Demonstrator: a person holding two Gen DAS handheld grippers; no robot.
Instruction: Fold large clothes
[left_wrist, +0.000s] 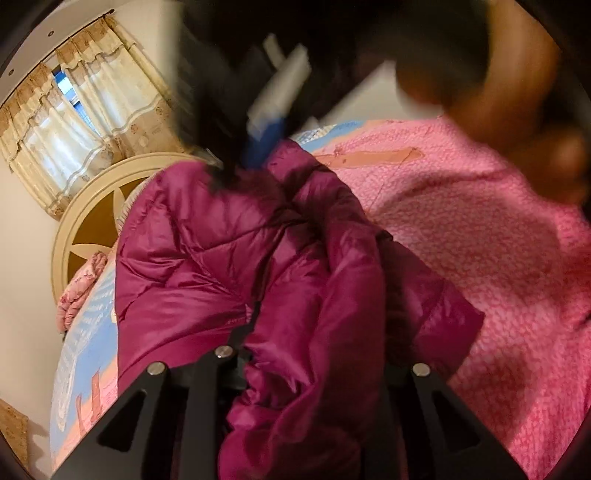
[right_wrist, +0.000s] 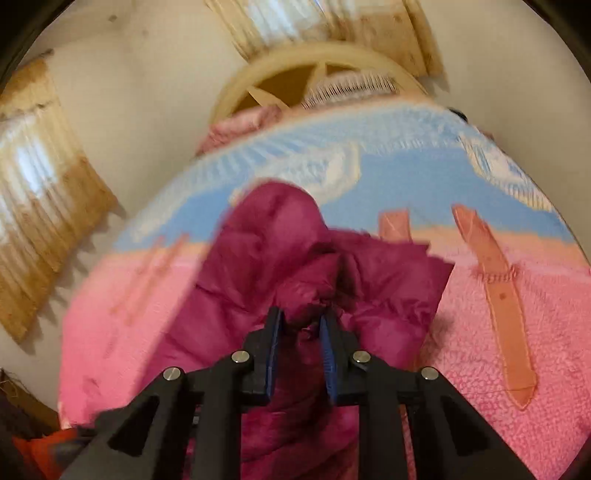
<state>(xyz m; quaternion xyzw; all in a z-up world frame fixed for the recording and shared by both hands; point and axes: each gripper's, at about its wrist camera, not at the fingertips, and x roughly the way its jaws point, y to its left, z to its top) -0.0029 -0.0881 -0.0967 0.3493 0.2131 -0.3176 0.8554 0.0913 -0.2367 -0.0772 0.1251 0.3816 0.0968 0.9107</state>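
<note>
A pink and blue bedspread (right_wrist: 480, 314) covered the bed, with a cream round headboard (right_wrist: 314, 62) and beige curtains (left_wrist: 74, 122) behind. The magenta puffer jacket (right_wrist: 280, 258) lay bunched mid-bed, away from its edges. The right gripper (right_wrist: 301, 321) pinched a jacket fold; the left gripper (left_wrist: 317, 332) was buried in the fabric, apparently clenched on it.

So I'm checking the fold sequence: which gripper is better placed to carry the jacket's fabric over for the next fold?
Probably the right gripper: its pads pinch a bunched fold of the magenta jacket above the pink blanket. The left gripper is buried in fabric, its grip unclear.
</note>
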